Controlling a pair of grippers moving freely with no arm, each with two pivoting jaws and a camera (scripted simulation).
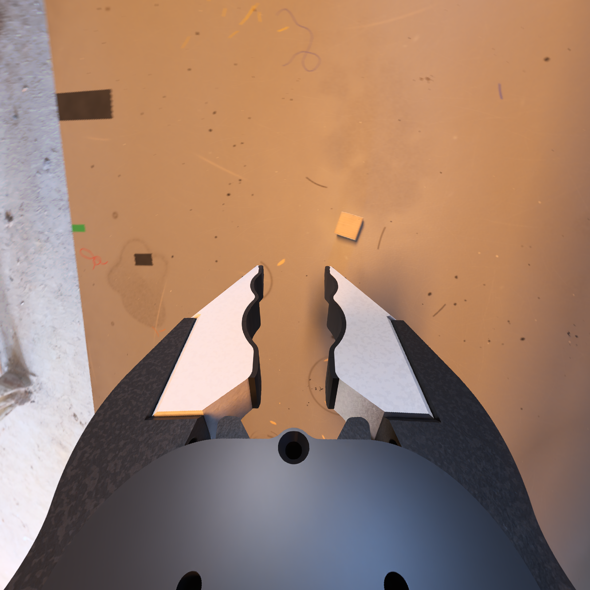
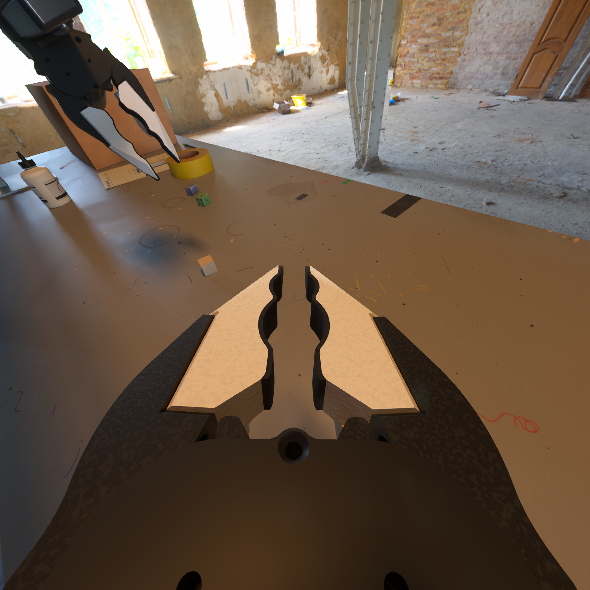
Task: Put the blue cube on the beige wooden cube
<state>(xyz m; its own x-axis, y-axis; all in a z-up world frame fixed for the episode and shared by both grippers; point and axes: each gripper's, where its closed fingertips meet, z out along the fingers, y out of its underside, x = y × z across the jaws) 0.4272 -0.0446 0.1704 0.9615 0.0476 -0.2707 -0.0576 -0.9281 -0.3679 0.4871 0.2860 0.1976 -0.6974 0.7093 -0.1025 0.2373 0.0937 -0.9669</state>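
Note:
The beige wooden cube (image 1: 349, 225) lies on the brown table, ahead and a little right of my left gripper (image 1: 293, 271), which is open, empty and looks down from above. In the right wrist view the same cube (image 2: 207, 265) sits left of my right gripper (image 2: 293, 271), which is open and empty, low over the table. The small blue cube (image 2: 191, 189) sits farther off, beside a green die (image 2: 203, 200). The left gripper (image 2: 167, 167) hangs open in the air at the upper left of that view, above and behind the blue cube.
A yellow tape roll (image 2: 190, 162), a white glue bottle (image 2: 44, 185) and an orange-brown box (image 2: 95, 140) with a flat card stand at the table's far left. The table edge (image 1: 68, 207) runs along the left in the left wrist view; black tape patches (image 1: 84, 104) lie near it.

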